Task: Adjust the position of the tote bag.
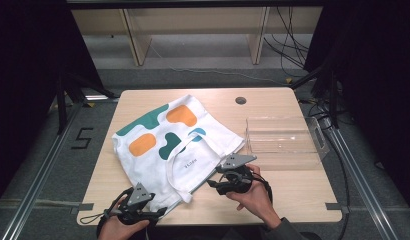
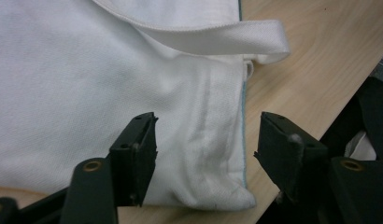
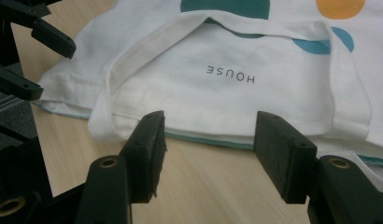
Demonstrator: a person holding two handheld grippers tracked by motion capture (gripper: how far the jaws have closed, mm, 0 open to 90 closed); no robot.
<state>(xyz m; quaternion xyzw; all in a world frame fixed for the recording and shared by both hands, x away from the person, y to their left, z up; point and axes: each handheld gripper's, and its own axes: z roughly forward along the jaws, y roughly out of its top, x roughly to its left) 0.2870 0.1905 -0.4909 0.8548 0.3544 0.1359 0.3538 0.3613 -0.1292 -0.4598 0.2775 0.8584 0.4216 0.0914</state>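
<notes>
A white tote bag (image 1: 163, 140) with green and orange blobs lies flat on the wooden table (image 1: 293, 200), handles toward the person. My left gripper (image 1: 159, 211) is at the bag's near corner and stands open. In the left gripper view its jaws straddle the corner hem of the bag (image 2: 87, 84), one over the cloth and one over bare wood, with a handle strap (image 2: 213, 39) beyond. My right gripper (image 1: 214, 183) is open just short of the bag's top edge. In the right gripper view the jaws (image 3: 210, 126) frame the hem below the upside-down word HOUSE (image 3: 230, 74).
A clear plastic box (image 1: 285, 141) sits on the table right of the bag. A round cable hole (image 1: 240, 100) is near the far edge. The left gripper (image 3: 40, 42) appears at the upper left of the right gripper view. Bare wood lies in front of the box.
</notes>
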